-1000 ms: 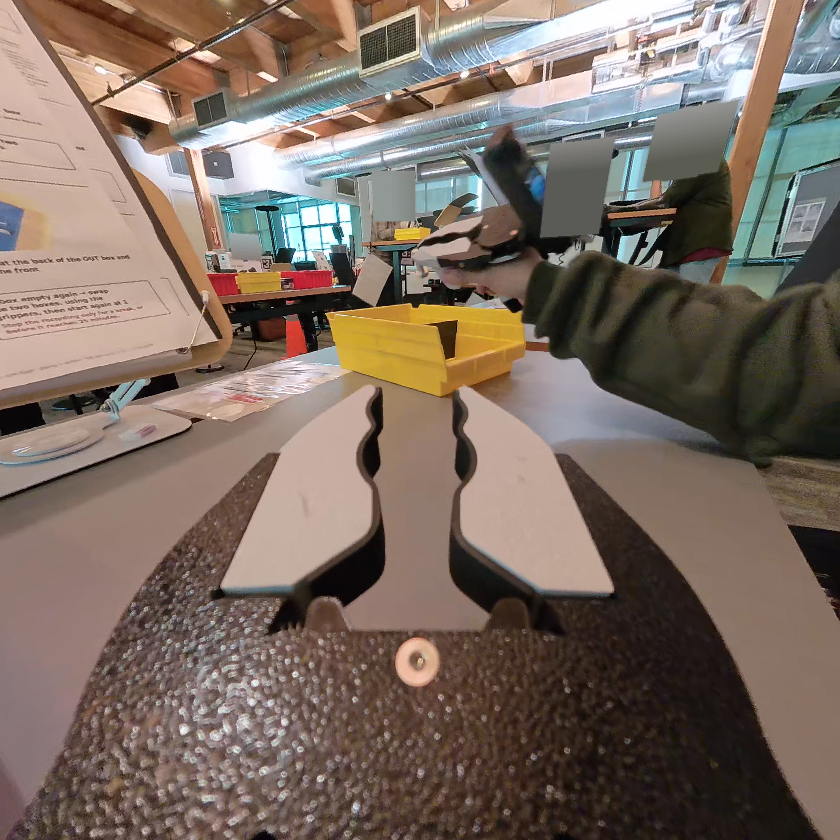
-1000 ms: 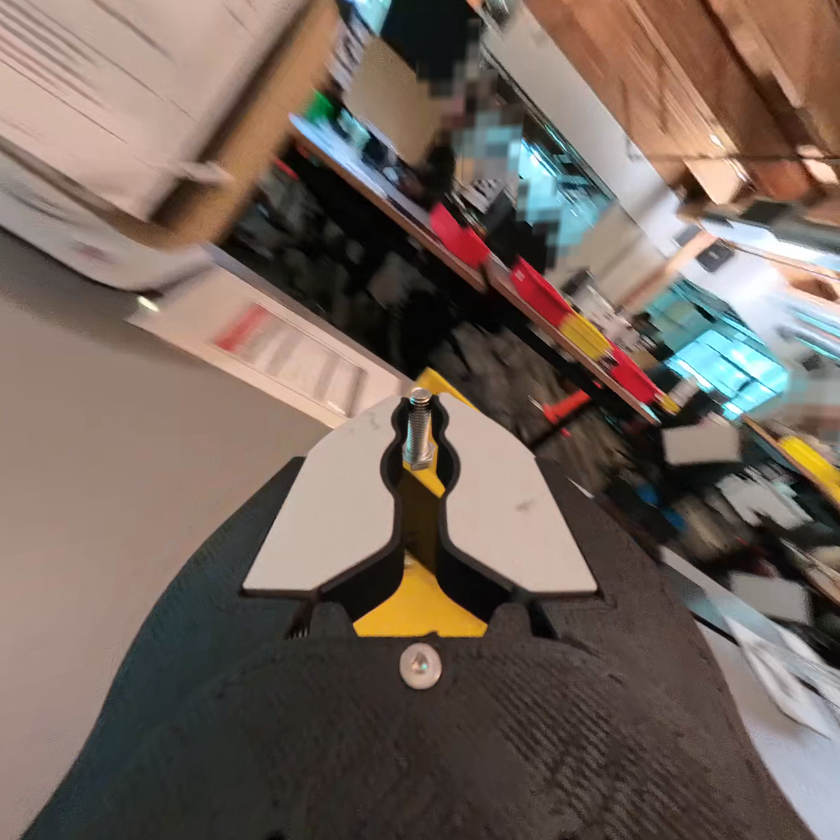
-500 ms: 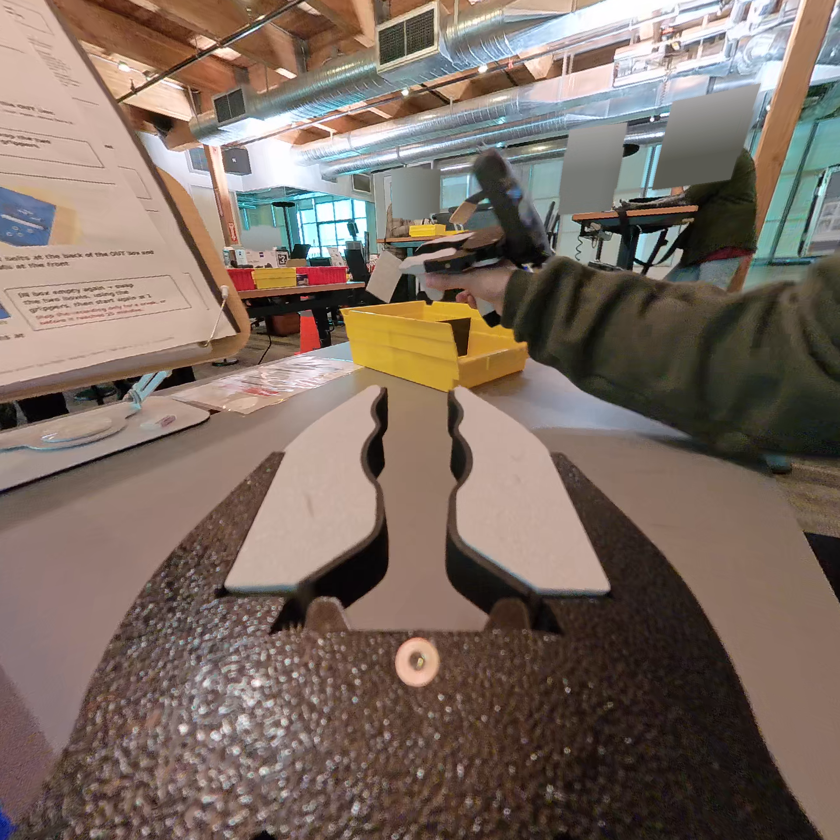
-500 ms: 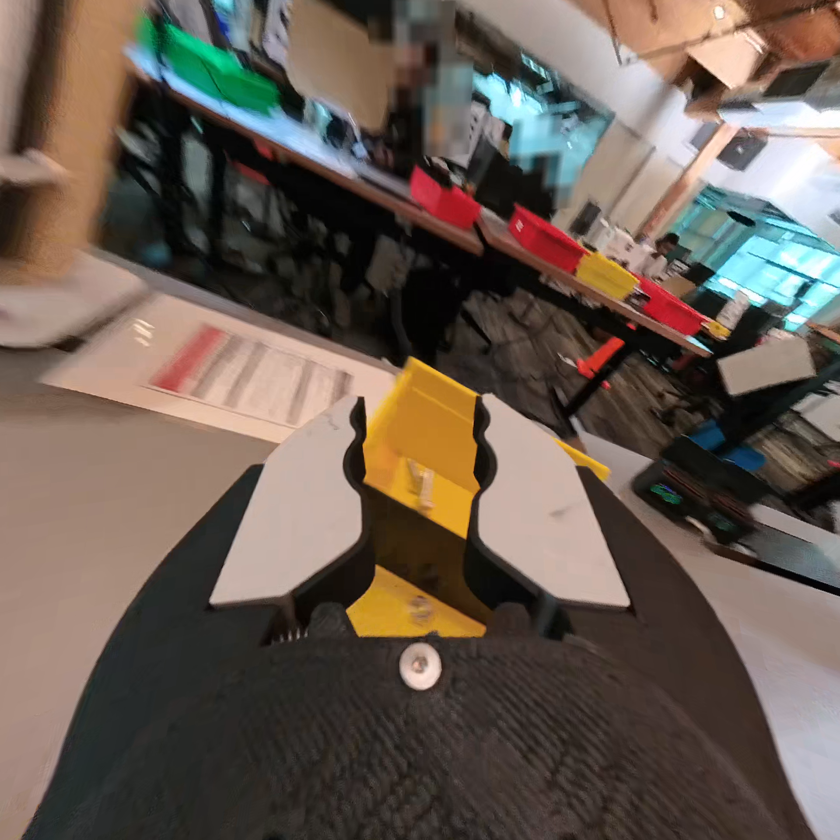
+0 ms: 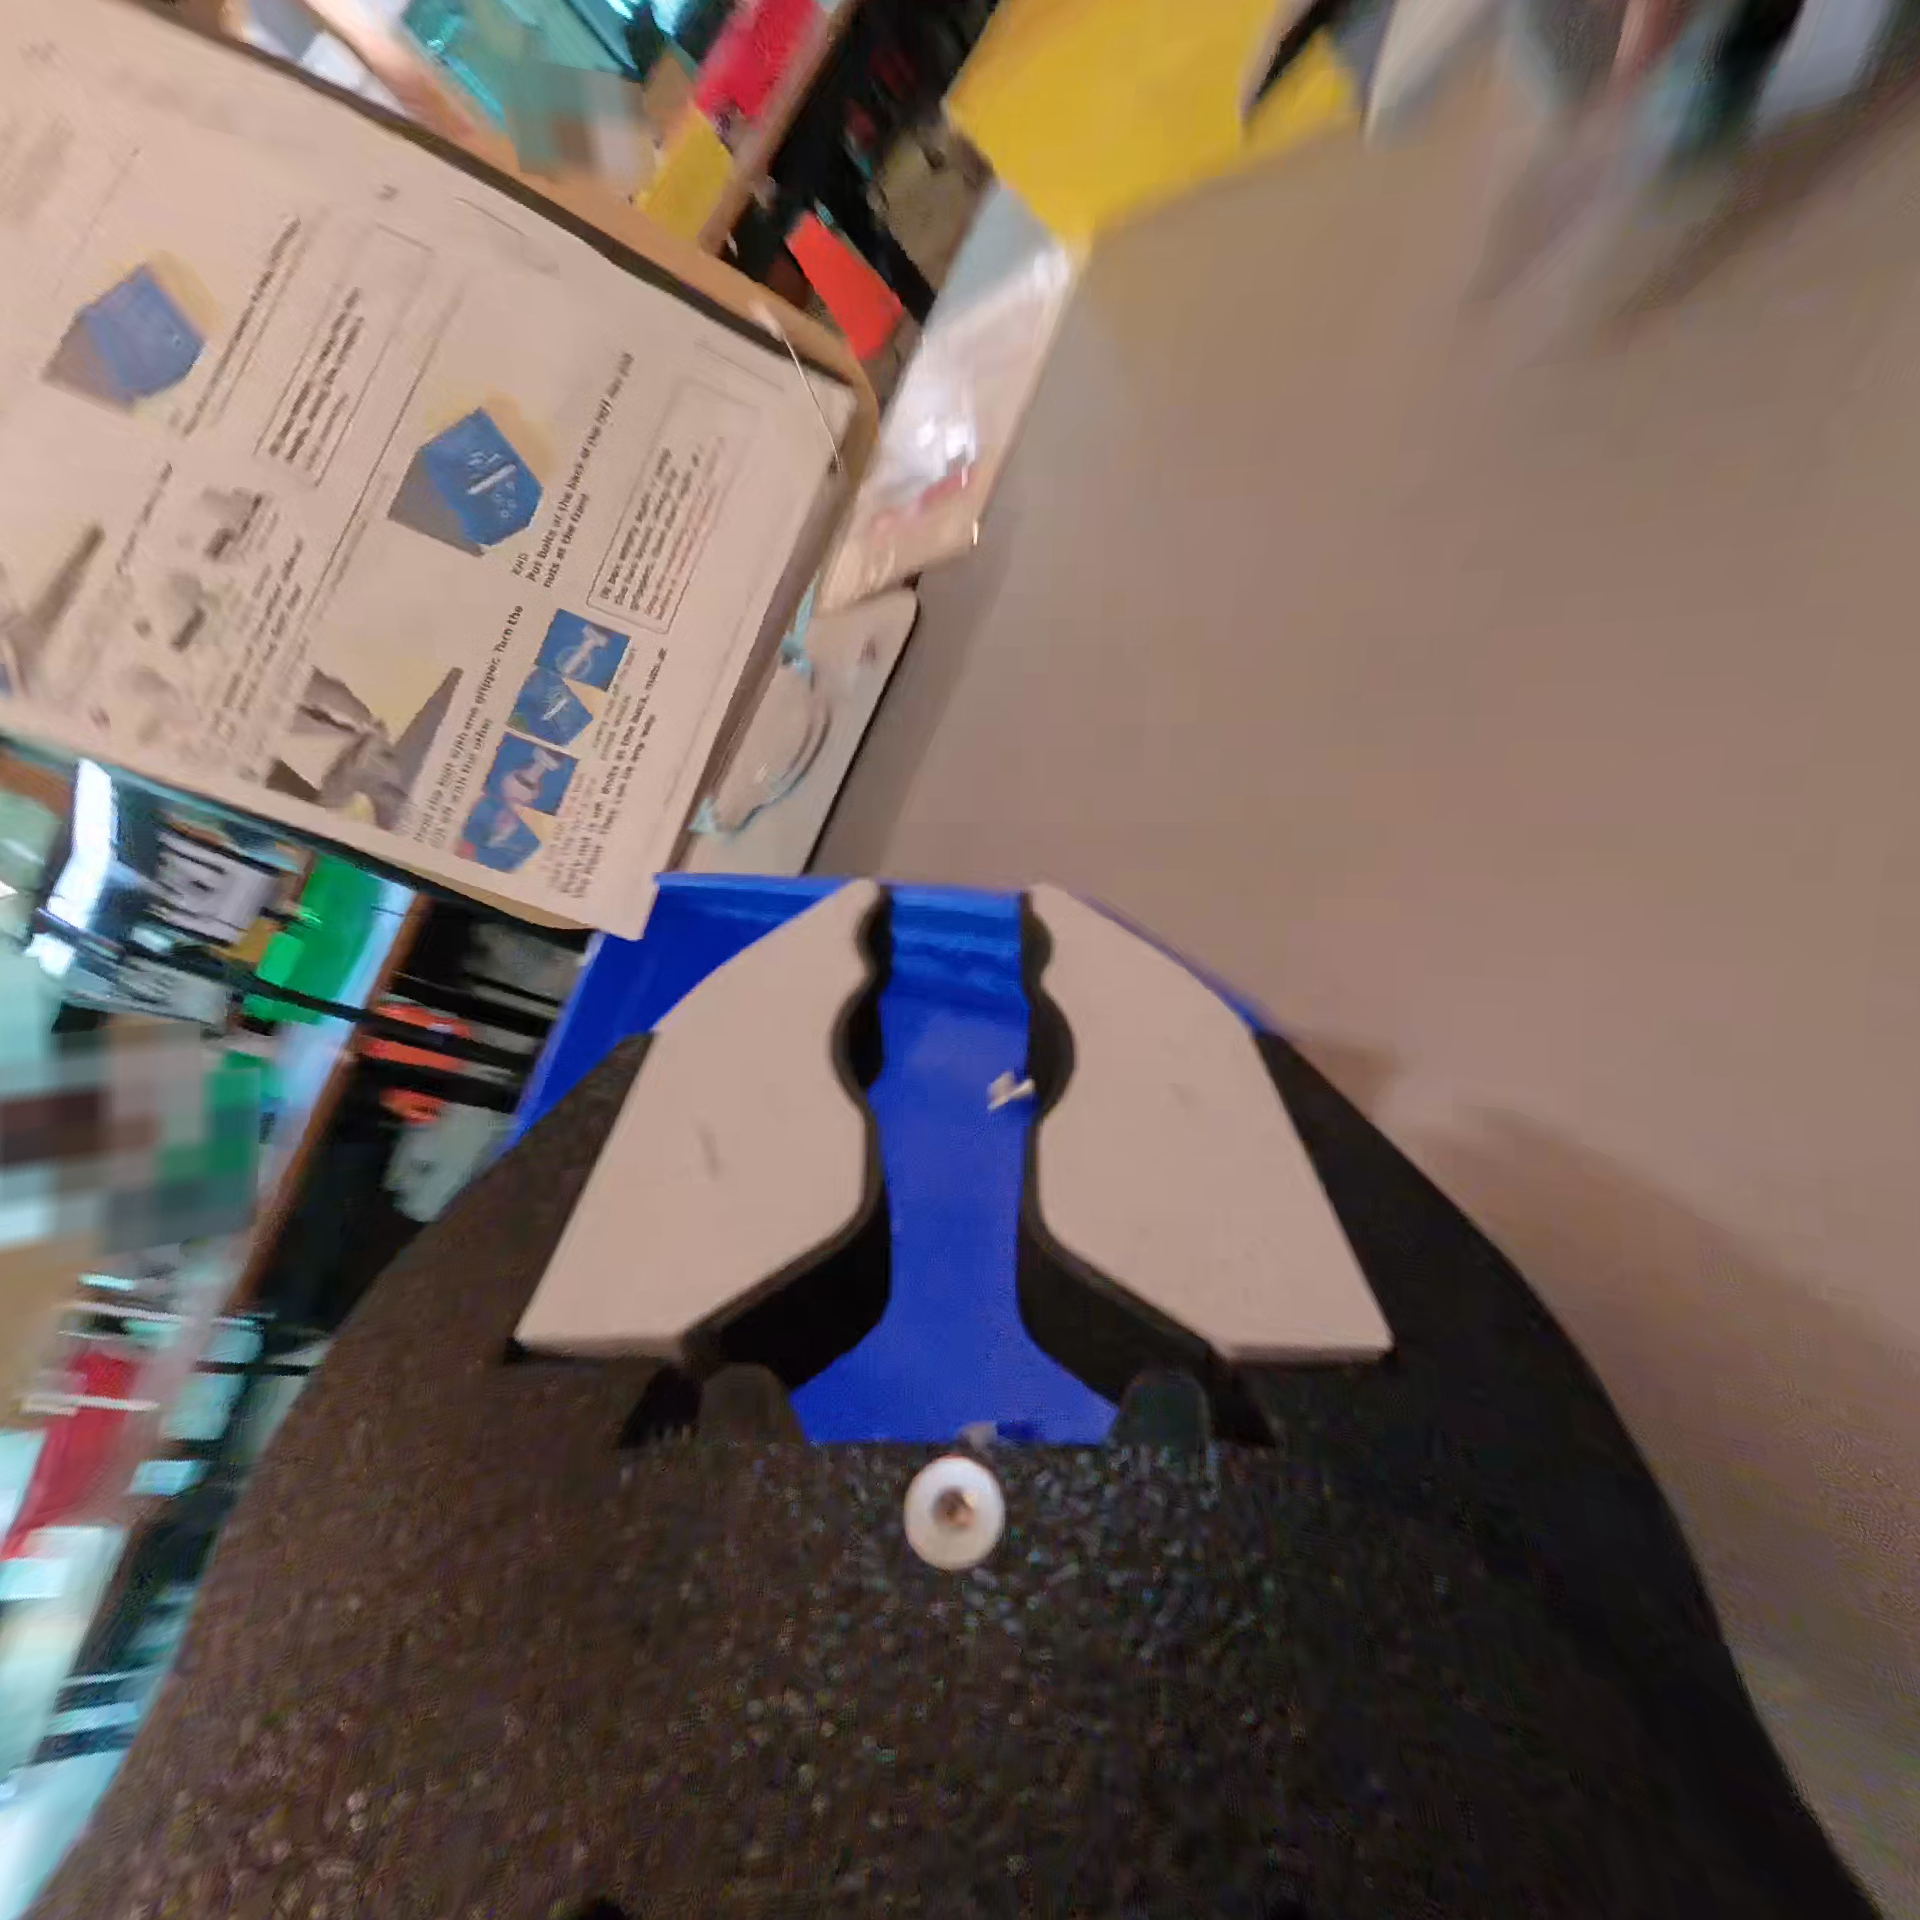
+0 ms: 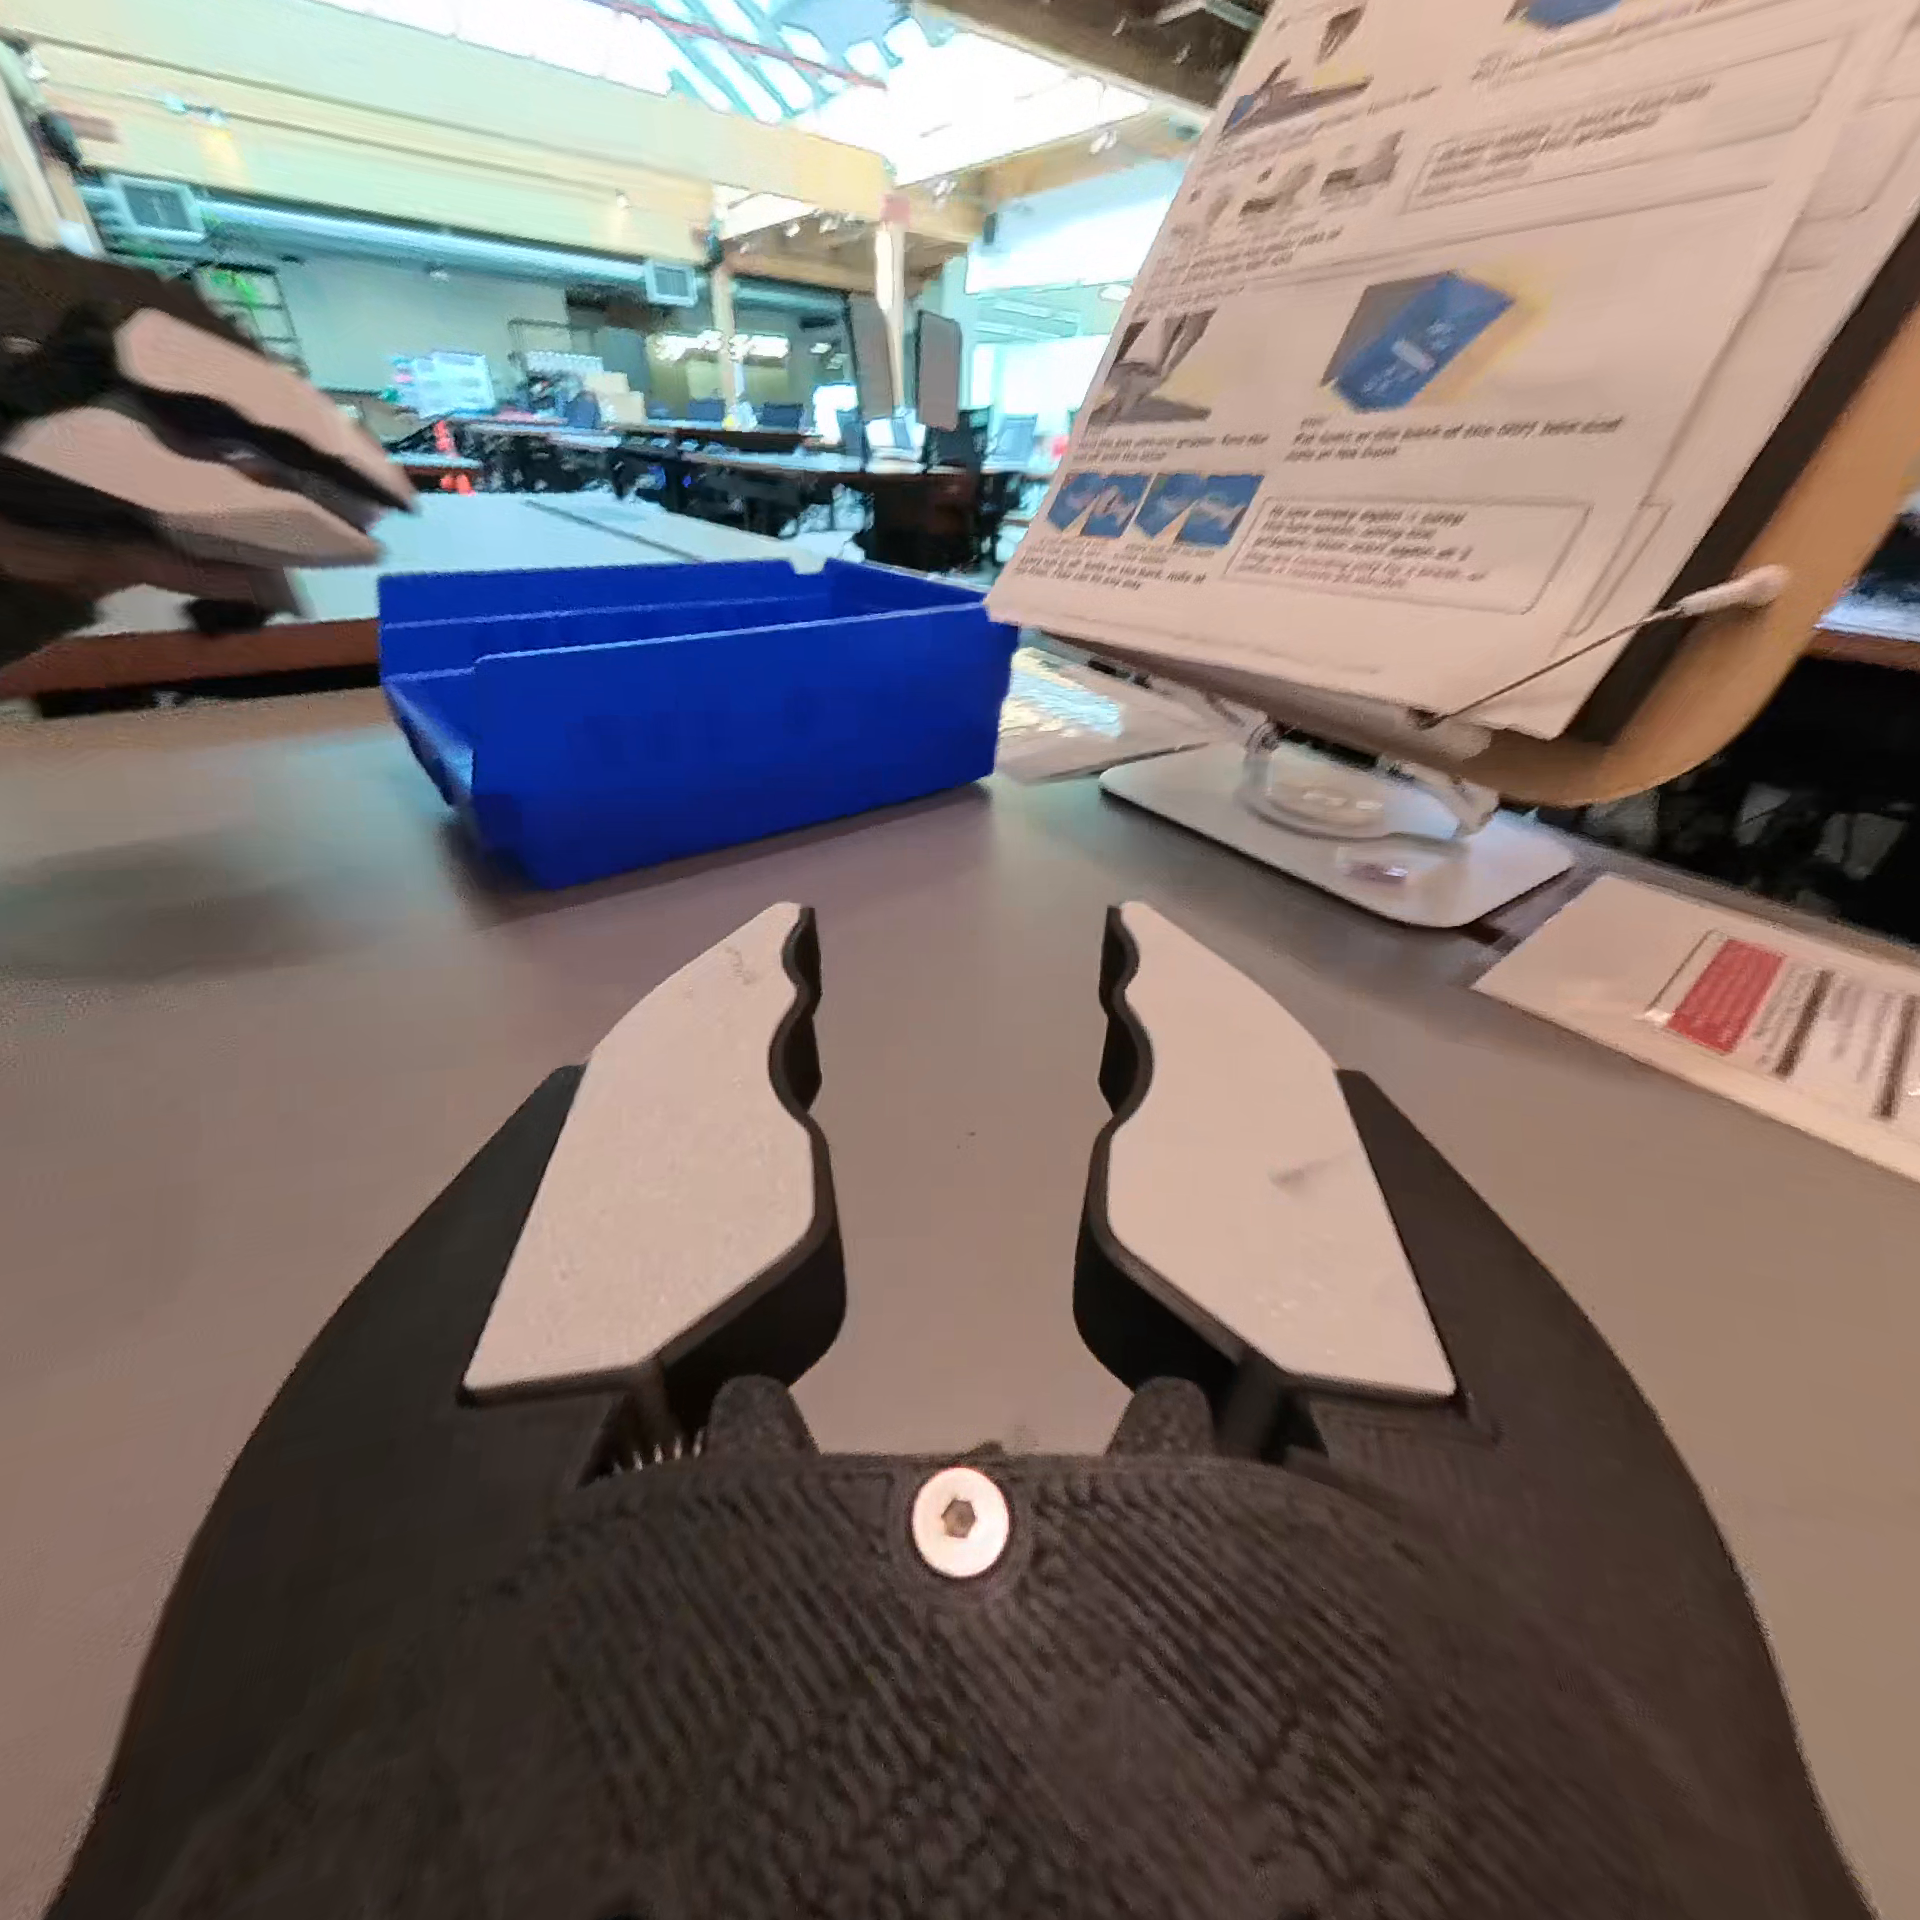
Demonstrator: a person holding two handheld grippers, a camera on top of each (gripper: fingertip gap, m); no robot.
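Landmark: the blue bin (image 6: 686,707) on the grey desk (image 6: 260,1039). Nearest, the right hand-held gripper (image 6: 961,1029) sits low over bare desk on the near side of the bin, well apart from it, jaws spread wide and nothing between them; released, seemingly parked level with the desktop. The left hand-held gripper (image 5: 951,1039) hangs tilted directly above the bin's interior, its jaws parted by a narrow gap with only blue floor showing through; empty, released. A small pale metal piece (image 5: 1010,1089), too blurred to name, lies on the bin floor under that gap, near the right finger's edge. From the right wrist view the same gripper shows at the left edge, above and left of the bin. Just right of the bin, an instruction sheet (image 6: 1455,343) leans on a wooden stand (image 6: 1704,665) with a white base (image 6: 1351,842), angled back so it faces the worker. Right of that base, a laminated card (image 6: 1745,1018) lies flat. Farthest, well beyond the bin, a yellow bin (image 5: 1132,94), heavily blurred.
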